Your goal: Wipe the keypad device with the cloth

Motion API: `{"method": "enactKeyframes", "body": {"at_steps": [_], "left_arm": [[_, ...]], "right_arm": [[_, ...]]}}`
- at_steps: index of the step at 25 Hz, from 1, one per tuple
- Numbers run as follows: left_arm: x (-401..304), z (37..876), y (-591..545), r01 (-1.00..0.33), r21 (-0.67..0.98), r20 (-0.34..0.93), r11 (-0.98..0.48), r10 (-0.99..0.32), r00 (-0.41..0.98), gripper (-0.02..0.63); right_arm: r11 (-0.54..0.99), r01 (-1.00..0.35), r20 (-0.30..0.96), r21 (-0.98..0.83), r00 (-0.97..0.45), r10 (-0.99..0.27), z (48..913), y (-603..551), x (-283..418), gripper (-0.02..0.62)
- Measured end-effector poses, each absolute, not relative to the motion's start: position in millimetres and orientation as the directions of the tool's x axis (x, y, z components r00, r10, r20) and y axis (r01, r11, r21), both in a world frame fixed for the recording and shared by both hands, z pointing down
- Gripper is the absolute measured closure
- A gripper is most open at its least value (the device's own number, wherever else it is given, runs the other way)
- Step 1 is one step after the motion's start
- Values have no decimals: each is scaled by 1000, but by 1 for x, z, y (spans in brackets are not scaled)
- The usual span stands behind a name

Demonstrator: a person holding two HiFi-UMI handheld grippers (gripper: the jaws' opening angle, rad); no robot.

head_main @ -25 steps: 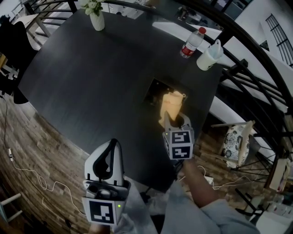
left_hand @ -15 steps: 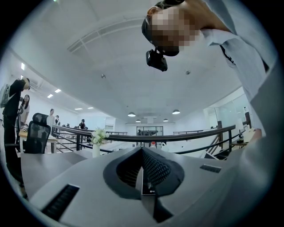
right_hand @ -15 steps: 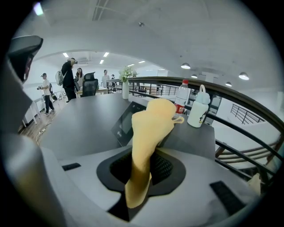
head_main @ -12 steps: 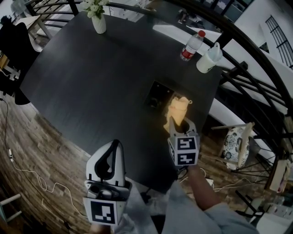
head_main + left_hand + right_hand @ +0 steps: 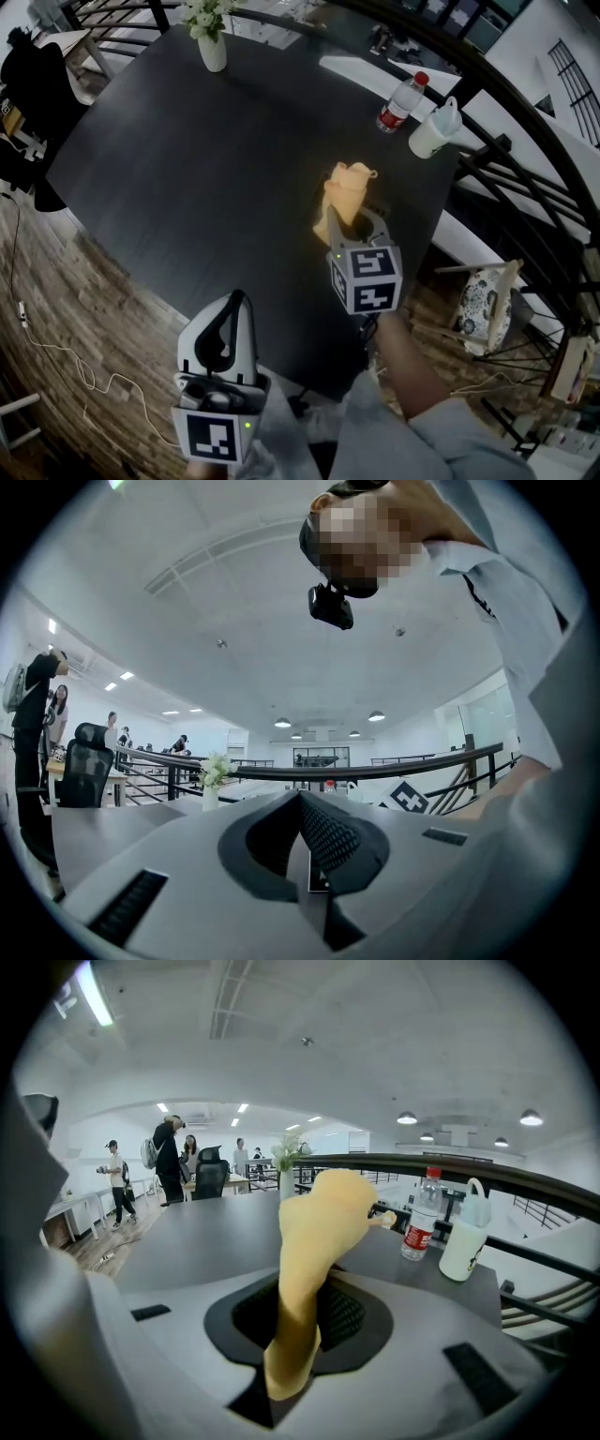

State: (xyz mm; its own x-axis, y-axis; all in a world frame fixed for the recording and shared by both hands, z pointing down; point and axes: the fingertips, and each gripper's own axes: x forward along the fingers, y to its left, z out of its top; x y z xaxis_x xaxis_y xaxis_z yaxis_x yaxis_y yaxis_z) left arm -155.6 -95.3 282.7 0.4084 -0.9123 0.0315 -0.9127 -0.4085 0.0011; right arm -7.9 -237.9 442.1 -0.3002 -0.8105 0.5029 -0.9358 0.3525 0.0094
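Moved since the previous frame: the right gripper (image 5: pixel 356 223) and its crumpled yellow cloth (image 5: pixel 345 187), from beside the flat black keypad device to over it, so the device lies hidden beneath the cloth. Jaws of the right gripper clamped on the cloth's lower end. Jaws of the left gripper (image 5: pixel 232 298) together, nothing between, held off the dark tabletop (image 5: pixel 187 141). Far corner: red-capped plastic bottle (image 5: pixel 398 98), white jug (image 5: pixel 433 127)

This is a big open-plan office, shown by a black swivel office chair (image 5: pixel 211 1180), standing people (image 5: pixel 173 1162), long black metal railing (image 5: pixel 469 1171) and round ceiling lamps (image 5: pixel 406 1118).
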Motion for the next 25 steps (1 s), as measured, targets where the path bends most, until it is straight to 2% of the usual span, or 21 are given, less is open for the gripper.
{"method": "enactKeyframes", "body": {"at_steps": [10, 25], "left_arm": [[-166, 283, -94, -923, -1, 43, -386, -922, 385, 594], [-145, 281, -98, -905, 10, 26, -426, -904, 426, 594]], "right_arm": [[338, -941, 539, -3, -286, -792, 457, -275, -23, 525], [202, -979, 561, -31, -184, -807, 456, -247, 45, 525]]}}
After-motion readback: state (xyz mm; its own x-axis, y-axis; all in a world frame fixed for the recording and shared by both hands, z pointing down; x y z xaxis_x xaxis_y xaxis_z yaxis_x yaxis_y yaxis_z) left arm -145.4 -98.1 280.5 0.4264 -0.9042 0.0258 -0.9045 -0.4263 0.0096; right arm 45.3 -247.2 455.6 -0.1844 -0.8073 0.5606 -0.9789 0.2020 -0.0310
